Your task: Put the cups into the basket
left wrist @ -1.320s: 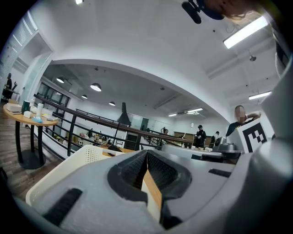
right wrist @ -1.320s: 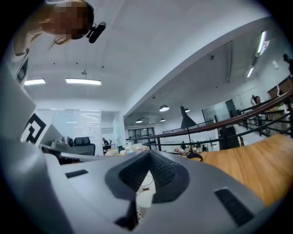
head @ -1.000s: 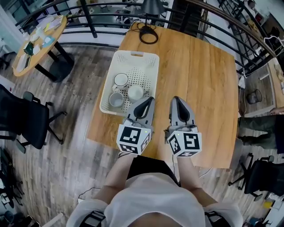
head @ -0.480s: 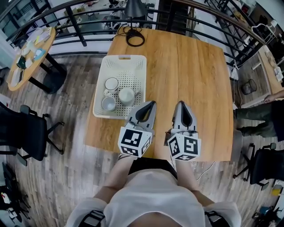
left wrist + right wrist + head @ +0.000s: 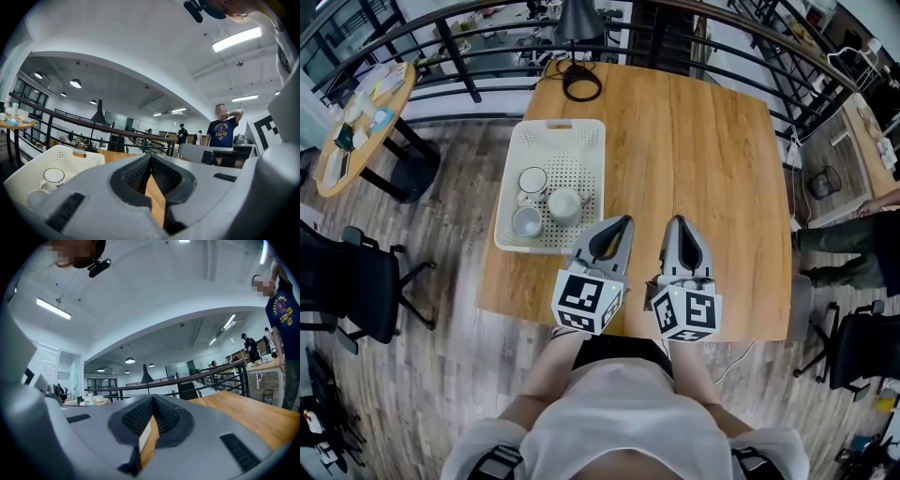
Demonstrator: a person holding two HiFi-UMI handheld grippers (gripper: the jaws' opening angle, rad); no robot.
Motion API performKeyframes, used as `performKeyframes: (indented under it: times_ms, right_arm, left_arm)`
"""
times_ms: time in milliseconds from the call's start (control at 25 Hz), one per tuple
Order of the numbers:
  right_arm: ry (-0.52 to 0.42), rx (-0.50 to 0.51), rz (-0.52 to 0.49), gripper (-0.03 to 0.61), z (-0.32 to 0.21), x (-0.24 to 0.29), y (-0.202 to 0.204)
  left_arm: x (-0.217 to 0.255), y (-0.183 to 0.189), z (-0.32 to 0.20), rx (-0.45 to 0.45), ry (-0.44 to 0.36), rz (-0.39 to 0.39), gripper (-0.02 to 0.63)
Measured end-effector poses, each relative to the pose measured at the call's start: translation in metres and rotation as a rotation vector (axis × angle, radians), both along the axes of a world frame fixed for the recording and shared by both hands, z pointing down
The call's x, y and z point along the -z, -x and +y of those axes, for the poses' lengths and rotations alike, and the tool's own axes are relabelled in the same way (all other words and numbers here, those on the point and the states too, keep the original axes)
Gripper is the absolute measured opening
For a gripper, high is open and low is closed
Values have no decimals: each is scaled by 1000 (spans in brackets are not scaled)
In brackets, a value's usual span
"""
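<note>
With all three cups [image 5: 563,202] in the basket [image 5: 561,127], it lies ahead-left, nearer the left tool [image 5: 617,225] than the right tool [image 5: 677,223], both closed and empty.

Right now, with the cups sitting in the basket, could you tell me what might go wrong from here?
The white basket lies right at the wooden table's left edge; a bump from the left gripper, shut and empty beside its near corner, might slide it off with all three cups. Those cups stand close together, so a jolt could chip them.
</note>
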State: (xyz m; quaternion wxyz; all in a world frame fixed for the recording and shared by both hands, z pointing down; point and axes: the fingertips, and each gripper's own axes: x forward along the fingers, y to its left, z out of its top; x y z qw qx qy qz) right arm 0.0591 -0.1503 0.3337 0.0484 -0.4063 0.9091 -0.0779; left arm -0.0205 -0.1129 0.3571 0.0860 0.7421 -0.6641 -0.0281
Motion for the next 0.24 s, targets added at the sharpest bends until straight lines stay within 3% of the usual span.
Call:
performKeyframes:
  times_ms: [240]
  right_arm:
    - [3, 17, 8, 11, 1, -2, 6]
  left_arm:
    - [-1, 4, -1, 9, 1, 2, 9]
